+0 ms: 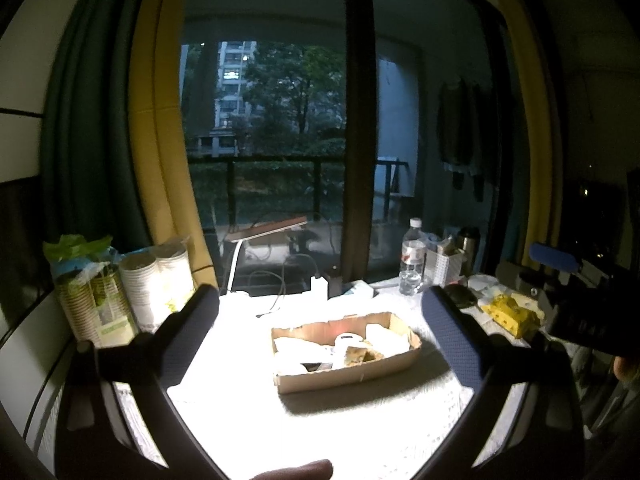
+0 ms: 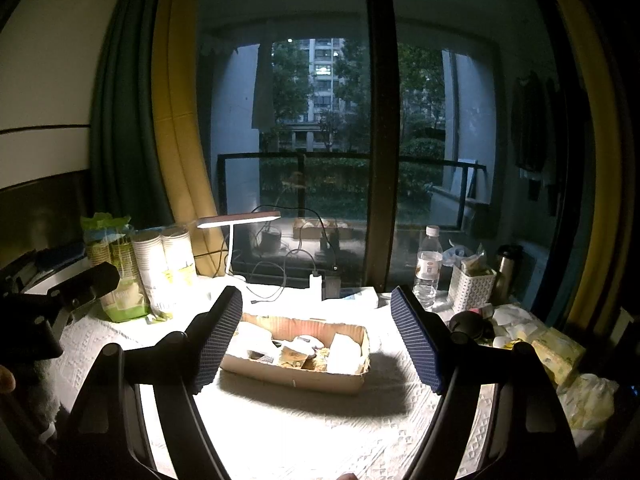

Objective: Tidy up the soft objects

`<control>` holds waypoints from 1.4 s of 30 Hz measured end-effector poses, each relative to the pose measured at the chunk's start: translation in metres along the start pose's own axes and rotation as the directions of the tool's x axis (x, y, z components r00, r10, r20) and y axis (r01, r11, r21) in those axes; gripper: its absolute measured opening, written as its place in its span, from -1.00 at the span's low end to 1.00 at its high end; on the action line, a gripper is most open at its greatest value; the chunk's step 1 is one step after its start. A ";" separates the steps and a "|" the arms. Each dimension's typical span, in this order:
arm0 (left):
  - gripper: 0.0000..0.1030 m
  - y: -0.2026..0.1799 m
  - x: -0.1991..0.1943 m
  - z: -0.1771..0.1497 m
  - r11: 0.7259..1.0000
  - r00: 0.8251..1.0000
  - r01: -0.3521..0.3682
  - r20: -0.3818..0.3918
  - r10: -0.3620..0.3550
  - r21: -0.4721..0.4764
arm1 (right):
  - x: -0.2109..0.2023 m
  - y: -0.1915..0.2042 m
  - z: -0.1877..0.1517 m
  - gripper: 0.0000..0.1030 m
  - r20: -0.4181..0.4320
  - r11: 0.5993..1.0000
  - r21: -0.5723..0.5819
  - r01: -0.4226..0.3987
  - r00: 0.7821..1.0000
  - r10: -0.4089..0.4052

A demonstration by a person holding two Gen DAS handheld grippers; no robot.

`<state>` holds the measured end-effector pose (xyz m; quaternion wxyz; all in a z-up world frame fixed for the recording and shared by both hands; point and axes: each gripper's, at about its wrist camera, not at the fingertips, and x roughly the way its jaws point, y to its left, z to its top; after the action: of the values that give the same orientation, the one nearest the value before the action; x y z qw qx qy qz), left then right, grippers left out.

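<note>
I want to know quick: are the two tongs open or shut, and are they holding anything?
Left tongs: open, holding nothing.
Right tongs: open, holding nothing.

Cardboard box (image 1: pixel 404 362) contents overexposed — items indistinct; hand (image 1: pixel 296 471) cut off by edge.

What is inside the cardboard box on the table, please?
The cardboard box holds white soft pieces and brownish-yellow sponge-like pieces, piled together. Glare blurs them, and whatever lies beneath the pile is hidden.
</note>
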<state>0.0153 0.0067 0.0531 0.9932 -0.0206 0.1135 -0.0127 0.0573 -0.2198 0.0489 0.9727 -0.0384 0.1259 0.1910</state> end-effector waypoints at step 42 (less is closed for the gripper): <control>0.98 -0.002 -0.001 -0.002 1.000 1.000 0.001 -0.002 -0.001 -0.004 | 0.003 0.002 -0.003 0.54 -0.009 1.000 0.001 -0.001 1.000 0.001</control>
<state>0.0135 0.0049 0.0517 0.9931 -0.0226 0.1147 -0.0132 0.0582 -0.2174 0.0458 0.9721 -0.0386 0.1305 0.1911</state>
